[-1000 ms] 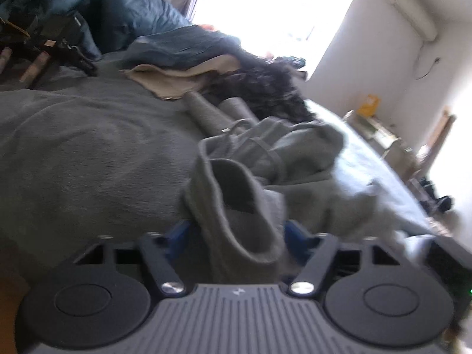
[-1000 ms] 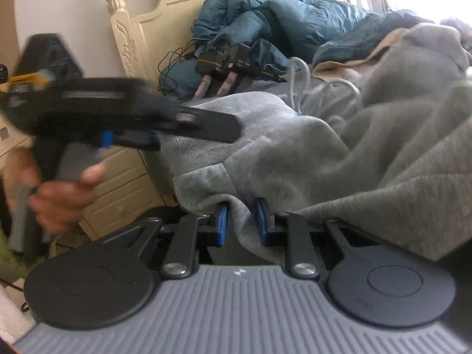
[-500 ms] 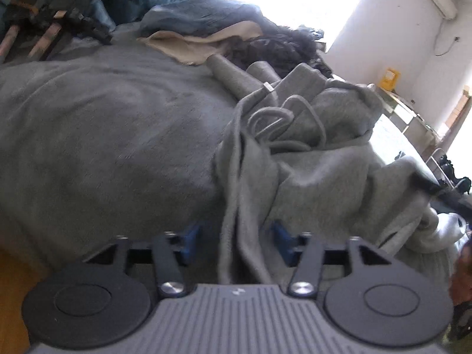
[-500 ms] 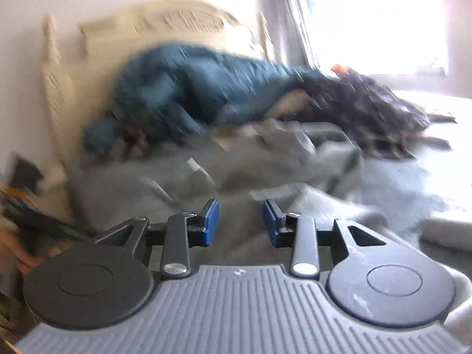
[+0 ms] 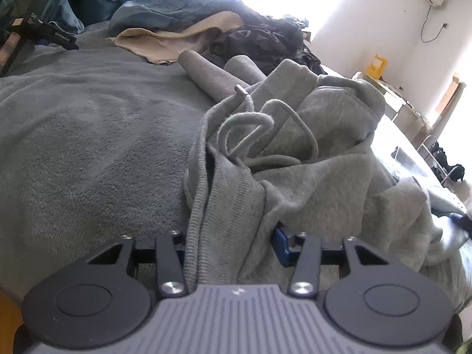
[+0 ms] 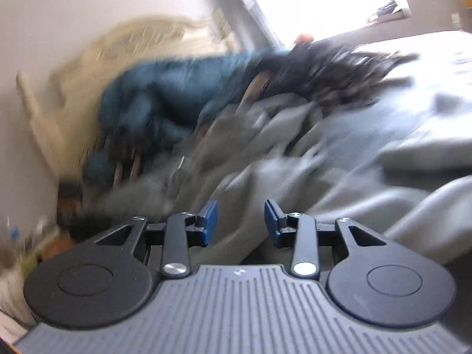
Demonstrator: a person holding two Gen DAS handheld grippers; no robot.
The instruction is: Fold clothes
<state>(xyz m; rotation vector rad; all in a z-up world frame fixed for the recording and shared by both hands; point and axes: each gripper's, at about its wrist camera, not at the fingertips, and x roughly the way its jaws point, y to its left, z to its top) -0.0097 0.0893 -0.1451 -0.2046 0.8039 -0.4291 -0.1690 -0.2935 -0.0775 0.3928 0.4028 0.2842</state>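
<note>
A crumpled grey hoodie (image 5: 324, 177) with a looped drawstring (image 5: 250, 124) lies on the bed's grey blanket (image 5: 88, 132). My left gripper (image 5: 230, 242) has the hoodie's ribbed hem bunched between its jaws, which are closing. The right blue pad (image 5: 280, 244) presses on the cloth and the left pad is hidden behind it. The right wrist view is smeared by motion. There my right gripper (image 6: 240, 221) hangs over blurred grey cloth (image 6: 295, 153), its jaws opening with nothing between the blue pads (image 6: 209, 221).
A blue duvet (image 5: 165, 8), a beige cloth (image 5: 165, 38) and a dark patterned garment (image 5: 265, 38) are piled at the head of the bed. Black tools (image 5: 44, 32) lie at the far left. A cream headboard (image 6: 88, 67) stands against the wall.
My right gripper let go of the hoodie's edge, swung away across the bed and widened its jaws. My left gripper eased forward and down with the hem still between its jaws.
</note>
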